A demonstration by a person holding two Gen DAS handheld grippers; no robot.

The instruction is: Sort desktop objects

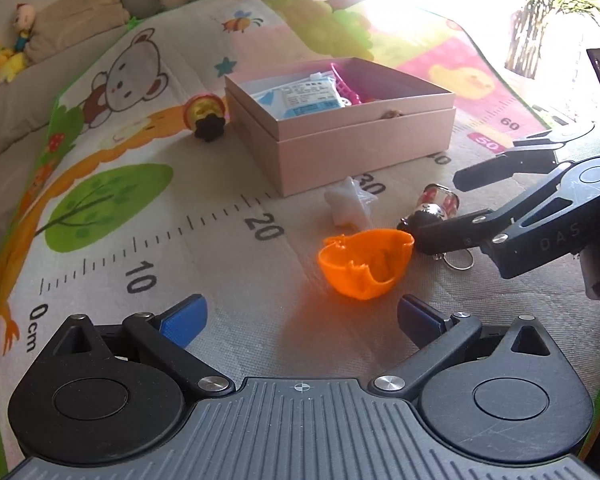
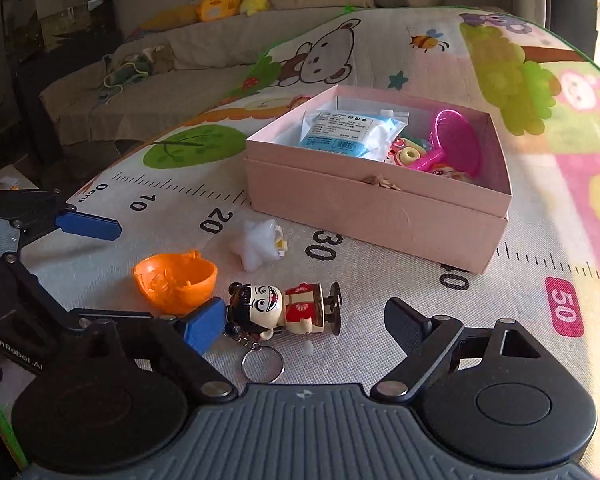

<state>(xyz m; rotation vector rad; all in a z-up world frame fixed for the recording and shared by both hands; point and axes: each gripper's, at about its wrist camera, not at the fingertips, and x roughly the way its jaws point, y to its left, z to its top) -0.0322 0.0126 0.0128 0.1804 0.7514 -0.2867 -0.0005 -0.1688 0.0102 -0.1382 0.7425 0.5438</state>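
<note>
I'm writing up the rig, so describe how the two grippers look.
Both are matte black, with a ribbed grey base plate, two round black housings and silver pivot screws on angled link arms. The left gripper has blue finger pads. The right gripper shows one blue pad, while its other finger looks black. Pale lettering marks the black parts of each. No cables or sleeves show.

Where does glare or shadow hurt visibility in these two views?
Left wrist view: sunlight blows out the mat beyond the pink box. Right wrist view: evenly lit, the sofa in shade. Both show fisheye bending at the edges.
</note>
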